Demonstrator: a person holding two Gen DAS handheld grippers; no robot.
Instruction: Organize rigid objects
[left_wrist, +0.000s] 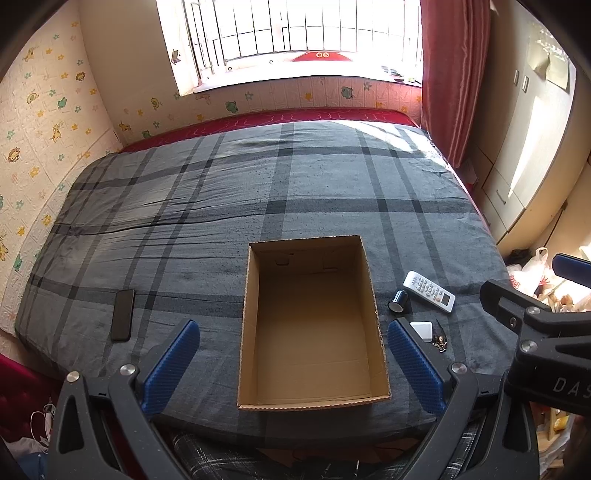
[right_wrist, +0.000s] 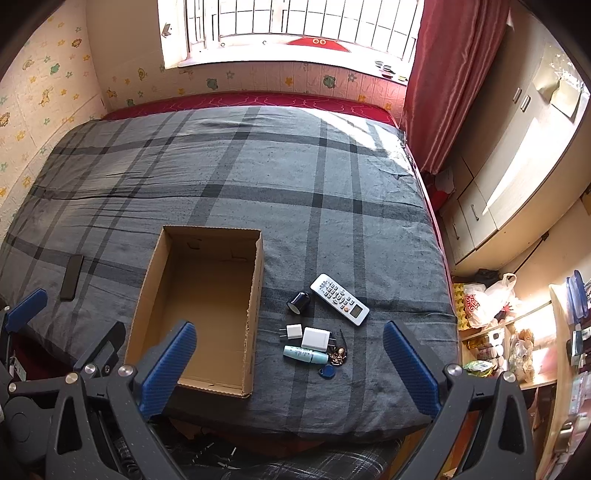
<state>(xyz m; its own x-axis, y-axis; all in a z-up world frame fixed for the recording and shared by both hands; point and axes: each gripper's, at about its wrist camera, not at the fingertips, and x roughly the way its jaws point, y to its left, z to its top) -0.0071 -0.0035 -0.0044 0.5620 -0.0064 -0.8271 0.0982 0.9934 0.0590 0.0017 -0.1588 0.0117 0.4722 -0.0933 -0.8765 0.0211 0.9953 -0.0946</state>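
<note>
In the left wrist view much of the small clutter is hidden: behind the right blue finger only a corner of the large white charger (left_wrist: 422, 328) and a part of the key bunch (left_wrist: 440, 341) are seen, and the other small items are covered. The right gripper (left_wrist: 554, 291) is cut off by the right edge of that frame, so its jaws cannot be judged there. In the right wrist view the left gripper (right_wrist: 55, 317) is seen only in part at the lower left.

The cardboard box (right_wrist: 255, 295) lies open at the lower centre of the plaid bedcover (right_wrist: 295, 177), and nothing is seen inside it (its inner floor is bare brown card). To the right of the box, in the right wrist view, a white remote control (right_wrist: 339, 299) is laid diagonally, with a small dark cylinder (right_wrist: 298, 302) just beside its left end. Below them are placed a small white plug (right_wrist: 293, 331), the large white charger (right_wrist: 316, 339), a pale green tube (right_wrist: 305, 354) lying flat, the key bunch (right_wrist: 339, 356) and a blue tag (right_wrist: 327, 370). A dark phone (right_wrist: 71, 277) lies left of the box, well apart from it.

Both claws are spread wide and nothing is held: the left gripper (left_wrist: 293, 363) over the box, the right gripper (right_wrist: 290, 369) over the small items.
</note>
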